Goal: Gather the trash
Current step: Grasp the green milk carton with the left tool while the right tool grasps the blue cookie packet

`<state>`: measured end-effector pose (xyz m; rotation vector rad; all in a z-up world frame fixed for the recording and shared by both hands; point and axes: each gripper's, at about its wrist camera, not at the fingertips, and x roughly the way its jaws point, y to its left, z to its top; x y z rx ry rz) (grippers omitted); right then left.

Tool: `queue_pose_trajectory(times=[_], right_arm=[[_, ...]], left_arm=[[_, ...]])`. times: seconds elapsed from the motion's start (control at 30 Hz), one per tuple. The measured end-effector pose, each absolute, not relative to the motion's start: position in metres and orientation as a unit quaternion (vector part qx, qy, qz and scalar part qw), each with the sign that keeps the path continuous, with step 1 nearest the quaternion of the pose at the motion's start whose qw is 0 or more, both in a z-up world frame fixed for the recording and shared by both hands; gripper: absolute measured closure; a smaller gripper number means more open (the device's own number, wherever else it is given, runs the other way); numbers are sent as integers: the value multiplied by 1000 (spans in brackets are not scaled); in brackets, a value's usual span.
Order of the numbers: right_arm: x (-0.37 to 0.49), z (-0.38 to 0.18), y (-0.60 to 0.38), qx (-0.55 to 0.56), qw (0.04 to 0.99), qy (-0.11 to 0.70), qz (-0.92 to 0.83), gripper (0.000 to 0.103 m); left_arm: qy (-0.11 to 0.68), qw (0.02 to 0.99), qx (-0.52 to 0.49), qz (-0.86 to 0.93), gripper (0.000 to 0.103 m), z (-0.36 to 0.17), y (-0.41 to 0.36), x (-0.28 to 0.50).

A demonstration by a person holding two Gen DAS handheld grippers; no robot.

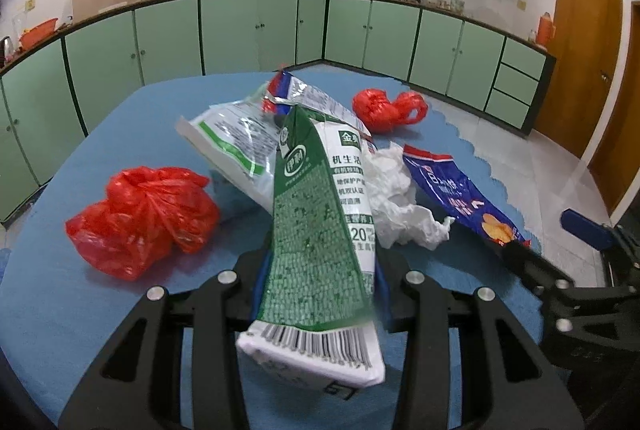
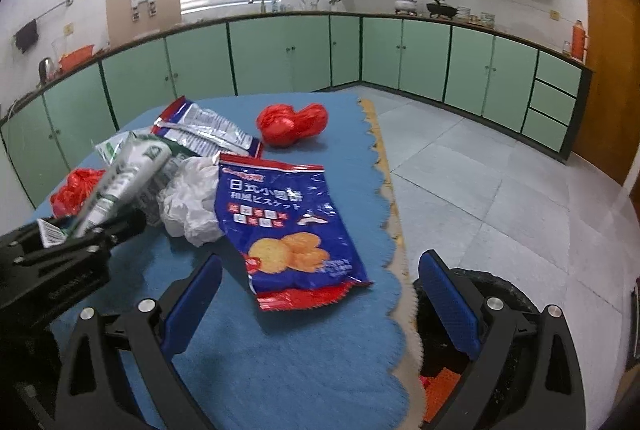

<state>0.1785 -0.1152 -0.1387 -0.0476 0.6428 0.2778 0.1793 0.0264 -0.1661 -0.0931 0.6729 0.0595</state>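
A green-and-white milk carton (image 1: pixel 320 230) sits clenched in the jaws of the left gripper (image 1: pixel 320 270), tilted up off the blue tabletop (image 1: pixel 80 310), seemingly lifted to be carried off as trash. Just right of the carton lie crumpled white paper (image 1: pixel 394 197) and a blue biscuit bag (image 2: pixel 288 226); red plastic bags (image 1: pixel 144 213) flank it left and behind. The right gripper (image 2: pixel 320 302) hovers with jaws released and nothing between them, in front of the biscuit bag, likely its next pick. Beyond the tabletop's edge, a dark bin (image 2: pixel 504 294), only partly visible, probably awaits.

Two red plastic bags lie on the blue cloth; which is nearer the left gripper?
The larger, looser red bag, just beside the left gripper; the small knotted red bag sits far across.
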Motion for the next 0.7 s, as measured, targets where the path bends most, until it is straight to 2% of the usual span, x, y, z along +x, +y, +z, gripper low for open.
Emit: queue_pose_trajectory(times=[0.33,0.43,0.6,0.7], right_arm=[[196,-148,-100,-56,929,345,126,11],[201,-149,-102,-48,925,354,129,18],[207,-153,-107,-26,916,370,149,42],[206,-152,-111,-12,916,367,159,46]], left_arm=[[328,943,-53,33,64,-165,37,182],[329,942,-51,32,64,-167,37,182],[332,941,-50,31,64,-167,37,183],[331,942,-49,31,64,-166,36,183]])
